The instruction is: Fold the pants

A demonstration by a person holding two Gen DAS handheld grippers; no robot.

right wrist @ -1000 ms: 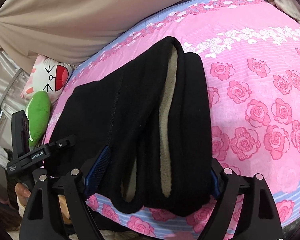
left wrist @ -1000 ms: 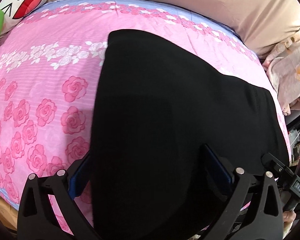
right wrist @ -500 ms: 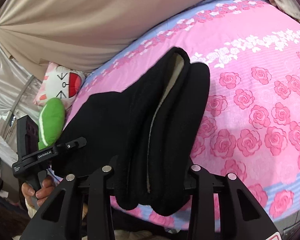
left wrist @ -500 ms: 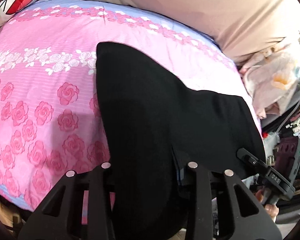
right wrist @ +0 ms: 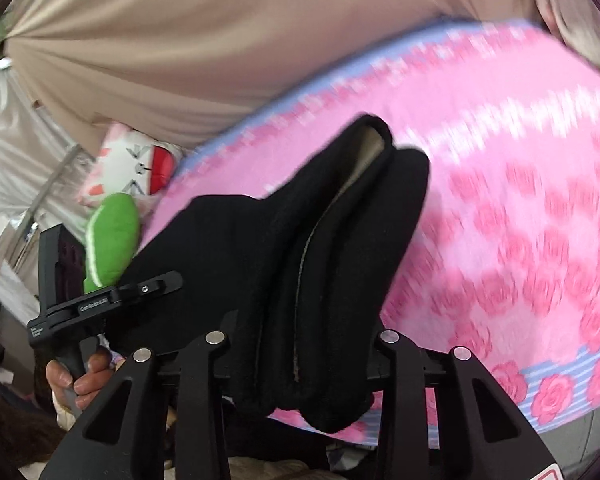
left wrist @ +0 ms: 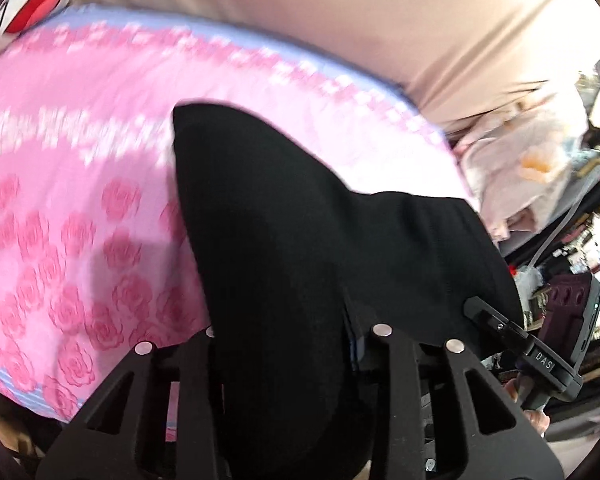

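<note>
A bed [left wrist: 80, 208] with a pink rose-print cover fills both views, backed by a beige curtain [left wrist: 340, 40]. In the left wrist view, black pants [left wrist: 300, 240] lie over the bed's near edge and reach toward its middle, their far end a rounded corner on the pink cover. The left tongs [left wrist: 288, 344] are narrowed onto a bunched fold of the pants at the near edge, the dark cloth filling the gap between the fingers; the jaws are closing, and the pads are hidden by fabric. A pale floral bundle [left wrist: 520, 168] sits off the bed's right side, and at the lower right the right tongs [left wrist: 496, 322] meet the other end of the pants at the near edge. A cartoon pillow [left wrist: 32, 4] shows at the far left corner. In the right wrist view, the pants [right wrist: 340, 260] rise from the bed's near edge as a thick stack of layers with a tan fleece lining visible in the slit between them. The right tongs [right wrist: 300, 344] are drawn in around this stack, squeezing it from both sides. To the left, a hand [right wrist: 80, 376] holds the left tongs [right wrist: 156, 286] against the pants. A green plush [right wrist: 112, 236] and the cartoon pillow [right wrist: 136, 164] lie beyond the bed's left edge.
</note>
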